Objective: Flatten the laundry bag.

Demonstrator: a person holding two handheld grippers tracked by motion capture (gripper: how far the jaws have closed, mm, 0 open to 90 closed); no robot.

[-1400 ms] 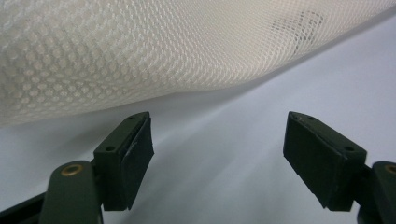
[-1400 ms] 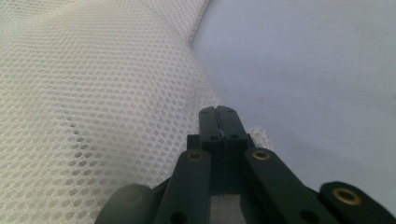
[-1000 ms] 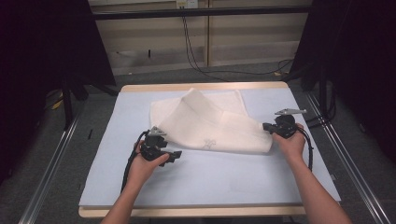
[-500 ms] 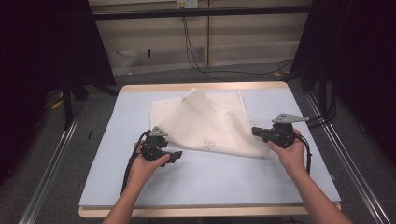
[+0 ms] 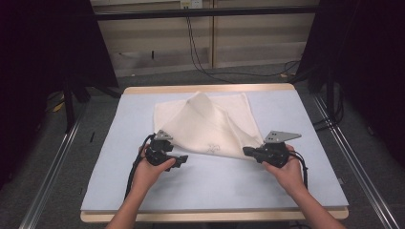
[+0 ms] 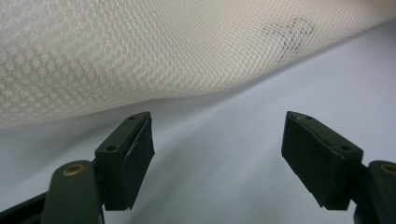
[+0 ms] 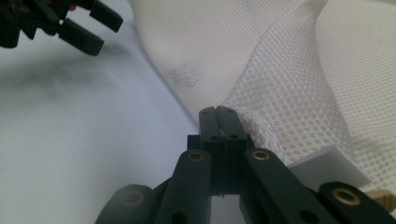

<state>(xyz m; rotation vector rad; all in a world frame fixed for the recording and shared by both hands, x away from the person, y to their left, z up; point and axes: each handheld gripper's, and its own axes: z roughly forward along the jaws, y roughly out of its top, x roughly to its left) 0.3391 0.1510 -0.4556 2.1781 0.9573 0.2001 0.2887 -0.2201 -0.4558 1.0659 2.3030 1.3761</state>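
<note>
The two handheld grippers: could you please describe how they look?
Both the left gripper and the right gripper are black, each with a grey three-cornered plate on top and a black cable trailing behind. Brass-coloured rivets mark their linkages. The person's forearms are bare.

lab rig | padded table | metal rails | black curtains

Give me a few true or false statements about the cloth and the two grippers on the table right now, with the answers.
1. The right gripper has its fingers shut on the white mesh cloth. True.
2. The left gripper is clamped on the cloth. False: its fingers stand open with nothing between them, the cloth just beyond.
3. The cloth lies completely flat. False: part of it rises in a peak.
4. The cloth rests on a pale blue table surface. True.
5. A faint dark mark shows on the cloth. True.
</note>
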